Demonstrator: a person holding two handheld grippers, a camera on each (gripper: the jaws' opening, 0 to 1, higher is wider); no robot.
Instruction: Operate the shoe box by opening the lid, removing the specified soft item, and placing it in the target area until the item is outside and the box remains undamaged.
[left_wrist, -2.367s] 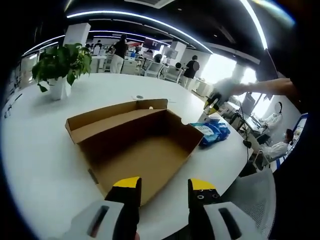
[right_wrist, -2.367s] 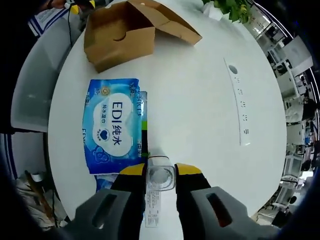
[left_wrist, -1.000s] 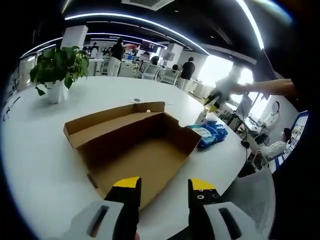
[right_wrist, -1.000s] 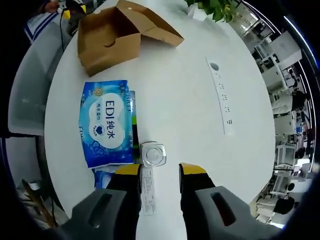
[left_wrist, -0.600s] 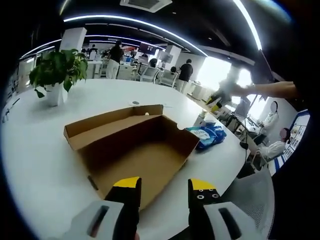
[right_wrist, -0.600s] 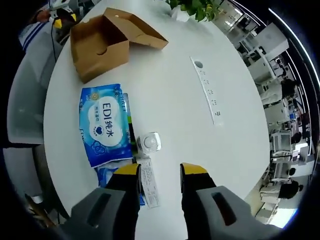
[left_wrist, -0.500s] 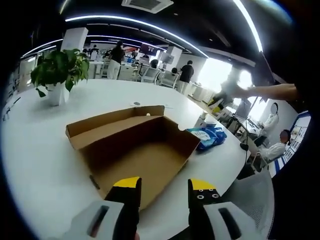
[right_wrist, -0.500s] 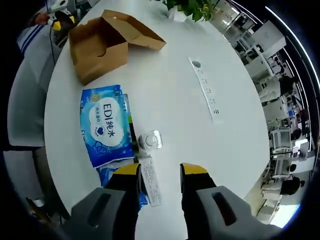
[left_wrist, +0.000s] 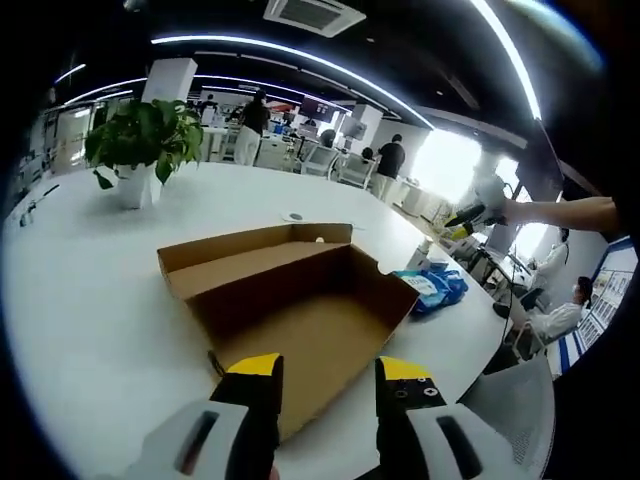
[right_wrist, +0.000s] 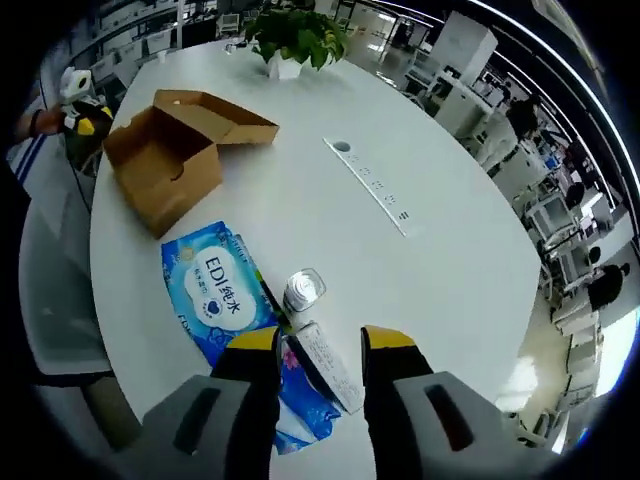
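Your right gripper (right_wrist: 318, 345) hangs spread and empty above the blue wipes pack (right_wrist: 220, 292) lying outside the open shoe box (right_wrist: 168, 165); lowering carelessly could topple the small jar (right_wrist: 303, 291) beside it

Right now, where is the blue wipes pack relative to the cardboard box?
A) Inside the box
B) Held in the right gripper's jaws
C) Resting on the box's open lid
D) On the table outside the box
D: the blue wipes pack lies flat on the white table, apart from the open cardboard box, whose inside looks empty in the left gripper view; the right gripper is open.
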